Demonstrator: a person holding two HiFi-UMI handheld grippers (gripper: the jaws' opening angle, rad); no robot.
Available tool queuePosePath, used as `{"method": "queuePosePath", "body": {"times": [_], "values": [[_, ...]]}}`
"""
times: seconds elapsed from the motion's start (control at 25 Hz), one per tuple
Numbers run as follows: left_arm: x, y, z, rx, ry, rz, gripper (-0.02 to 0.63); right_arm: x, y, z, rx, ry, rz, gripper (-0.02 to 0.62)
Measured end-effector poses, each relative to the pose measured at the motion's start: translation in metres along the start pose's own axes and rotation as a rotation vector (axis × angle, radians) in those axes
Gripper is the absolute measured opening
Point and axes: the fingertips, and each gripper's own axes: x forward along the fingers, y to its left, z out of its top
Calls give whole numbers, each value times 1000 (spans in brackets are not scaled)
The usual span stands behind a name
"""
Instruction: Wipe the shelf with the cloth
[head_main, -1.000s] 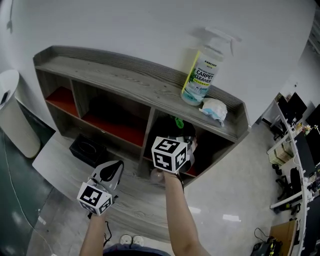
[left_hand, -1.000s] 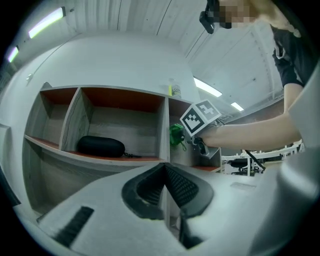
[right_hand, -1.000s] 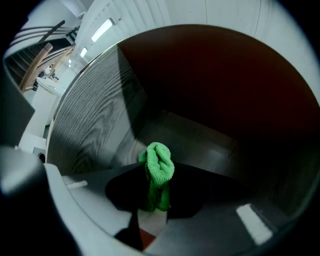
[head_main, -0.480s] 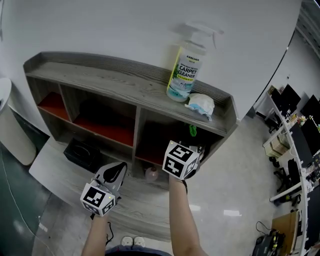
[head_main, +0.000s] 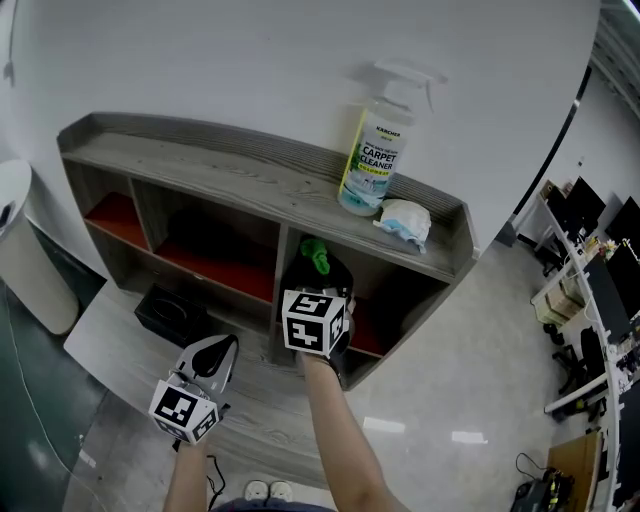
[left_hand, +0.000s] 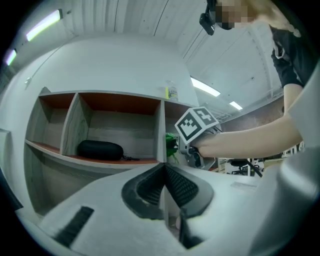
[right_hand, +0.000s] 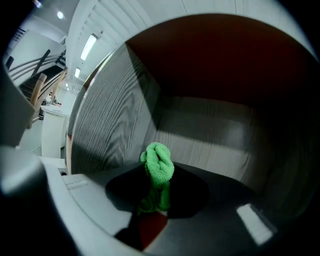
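Grey wooden shelf (head_main: 230, 170) against white wall (head_main: 250, 70). Right tool (head_main: 318, 264) clamped on green cloth (right_hand: 157, 167), inside right compartment of shelf. Left tool (head_main: 215, 352) low in front, jaws pressed together, holding nothing.

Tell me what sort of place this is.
Probably an office or workroom: desks with monitors stand at the right, ceiling strip lights run overhead, and a wooden cubby shelf against a white wall bears a carpet cleaner bottle.
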Motion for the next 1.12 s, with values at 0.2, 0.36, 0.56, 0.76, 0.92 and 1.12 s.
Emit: {"method": "queuePosePath", "body": {"times": [0.2,0.36,0.56,0.76,0.92,1.12], "values": [[-7,5,2,0,-3,16,-2,8,-21,-31,29,90,-65,101],[2,-1,2,-2,-5,-10,-2,-9,-64,-39,77,89,-171,103],[14,-17,2,-1,-4,-54,-2,-31,-105,-46,159,64,-290,103],[12,-22,1,-11,-7,-57,-2,-38,-117,-53,222,50,-331,103],[6,-20,2,-8,-8,-44,-2,-42,-128,-60,280,46,-368,103],[-4,-18,1,-7,-4,-24,-2,-44,-110,-52,281,3,-280,103]]}}
